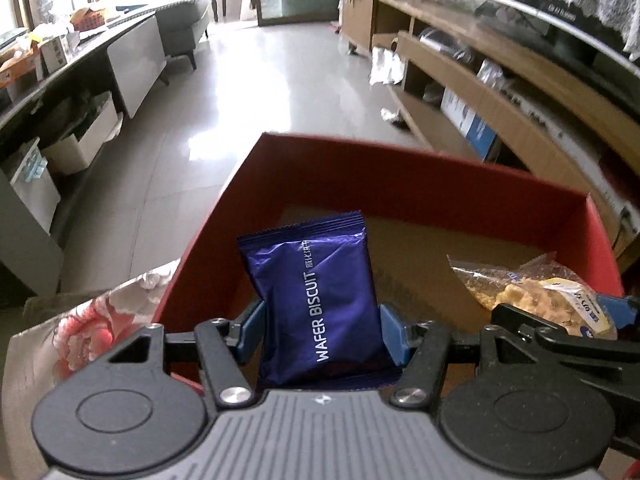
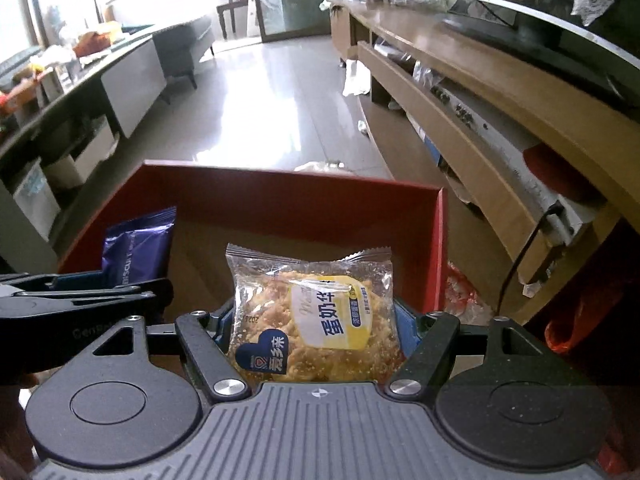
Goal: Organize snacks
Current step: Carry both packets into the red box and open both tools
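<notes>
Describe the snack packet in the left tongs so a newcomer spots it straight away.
Find the open red cardboard box with the bare brown floor. Over its left side, the left tongs clamp a glossy purple foil packet printed WAFER BISCUIT in white. Its neighbour, a clear plastic packet of golden pastry, is see-through with a yellow label.

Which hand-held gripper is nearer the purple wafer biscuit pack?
Left. The left hand-held gripper is clamped on the purple wafer biscuit pack; the right hand-held gripper is beside it, holding the clear cake packet.
</notes>
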